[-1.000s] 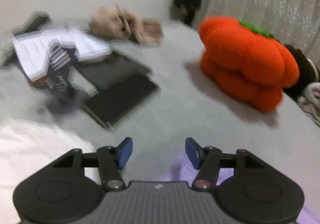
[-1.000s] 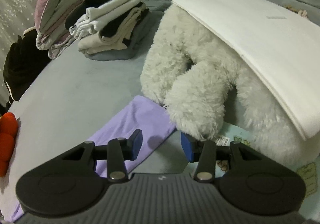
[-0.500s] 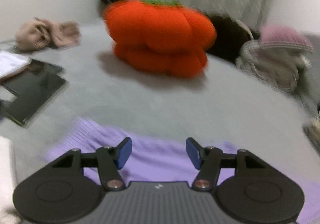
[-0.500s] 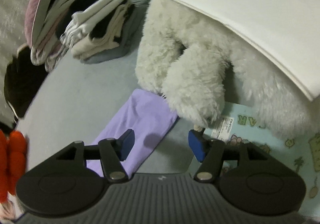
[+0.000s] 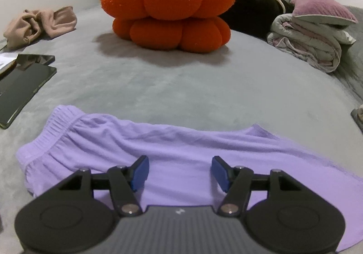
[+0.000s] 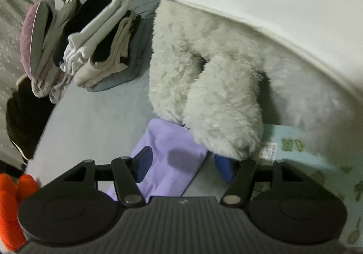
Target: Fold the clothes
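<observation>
Letters "AR" (image 6: 292, 145) on mat, tag unreadable

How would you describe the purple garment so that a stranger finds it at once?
Find the big orange pumpkin plush on the grey bed. In front of it lies the purple garment, spread flat. It is the only lilac thing, with a gathered elastic waistband.

Lilac trousers (image 5: 158, 147) lay flat and lengthwise on the grey bedding (elastic waistband at left), lightly creased.

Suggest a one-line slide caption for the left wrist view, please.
Open left gripper poised over purple shorts on the grey bed, orange pumpkin plush behind.
</observation>
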`<state>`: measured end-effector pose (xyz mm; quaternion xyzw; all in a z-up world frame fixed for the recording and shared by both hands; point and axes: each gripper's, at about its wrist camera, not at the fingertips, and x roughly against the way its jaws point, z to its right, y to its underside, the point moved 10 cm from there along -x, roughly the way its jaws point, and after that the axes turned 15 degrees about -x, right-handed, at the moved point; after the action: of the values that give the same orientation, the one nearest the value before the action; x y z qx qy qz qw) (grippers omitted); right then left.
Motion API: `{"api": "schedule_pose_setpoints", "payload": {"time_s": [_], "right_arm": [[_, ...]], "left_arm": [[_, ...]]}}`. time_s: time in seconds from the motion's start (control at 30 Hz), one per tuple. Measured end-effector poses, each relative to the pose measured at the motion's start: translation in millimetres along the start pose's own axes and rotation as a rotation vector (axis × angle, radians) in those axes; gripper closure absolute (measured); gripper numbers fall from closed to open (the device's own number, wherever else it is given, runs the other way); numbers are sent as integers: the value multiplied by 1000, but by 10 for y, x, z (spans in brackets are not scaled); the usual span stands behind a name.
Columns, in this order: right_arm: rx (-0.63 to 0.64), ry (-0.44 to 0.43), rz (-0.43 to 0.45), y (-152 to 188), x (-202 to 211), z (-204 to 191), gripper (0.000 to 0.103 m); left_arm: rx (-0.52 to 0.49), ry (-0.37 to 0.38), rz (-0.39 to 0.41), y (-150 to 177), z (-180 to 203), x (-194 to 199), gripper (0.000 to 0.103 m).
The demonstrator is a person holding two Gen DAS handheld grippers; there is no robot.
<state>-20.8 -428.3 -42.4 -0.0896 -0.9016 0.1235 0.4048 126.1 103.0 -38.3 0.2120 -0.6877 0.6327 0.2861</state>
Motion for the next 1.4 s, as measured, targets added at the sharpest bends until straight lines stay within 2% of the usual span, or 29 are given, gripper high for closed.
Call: {"api": "schedule_pose_setpoints", "payload": {"time_s": [0.13, 0.17, 0.2, 0.23, 0.27, 0.4, 0.43, 0.53, 0.63, 0.7, 0.87, 1.0, 1.13, 1.2, 1.23, 1.27, 1.37, 1.4], "right_arm": [[45, 37, 50, 47, -65, -84, 37], [54, 46, 61, 66, -70, -105, 40], [53, 46, 62, 81, -67, -117, 45], [34, 33, 51, 91, -69, -112, 61], [15, 21, 41, 100, -71, -106, 72], [-30, 0, 30, 77, -85, -89, 80], [-32, -5, 29, 71, -85, -96, 94], [-1, -62, 27, 90, -38, -214, 93], [125, -154, 50, 232, 130, -518, 93], [274, -221, 69, 455, 268, -792, 93], [774, -296, 87, 1446, 432, -1335, 93], [1088, -251, 25, 2328, 238, -1368, 93], [1327, -175, 7, 2868, 108, -1224, 85], [1388, -181, 36, 2937, 179, -1226, 71], [1382, -211, 17, 2934, 237, -1238, 55], [1371, -242, -8, 2929, 299, -1247, 48], [1320, -333, -94, 2891, 447, -1246, 48], [1314, -348, -98, 2852, 471, -1259, 48]], "left_arm": [[-4, 5, 2, -2, 21, 2, 40], [-5, 6, 2, -3, 24, 2, 40], [-5, 7, 3, -4, 23, 3, 40], [-5, 8, 4, -5, 23, 4, 40], [-4, 9, 4, -4, 23, 4, 40], [-1, 21, 4, -17, 38, 1, 40], [-1, 24, 5, -20, 44, 4, 40], [0, 31, 7, -24, 54, 10, 40], [8, 40, 12, -32, 54, 16, 40], [13, 49, 11, -31, 59, 14, 40], [35, 91, 8, -24, 85, 2, 40], [48, 106, 6, -20, 88, -5, 40], [48, 116, 6, -24, 106, -4, 40], [46, 122, 6, -26, 115, -7, 40], [45, 126, 7, -27, 119, -8, 40], [44, 129, 7, -28, 124, -9, 40], [43, 137, 8, -30, 133, -4, 40], [41, 139, 8, -30, 136, -2, 40]]}}
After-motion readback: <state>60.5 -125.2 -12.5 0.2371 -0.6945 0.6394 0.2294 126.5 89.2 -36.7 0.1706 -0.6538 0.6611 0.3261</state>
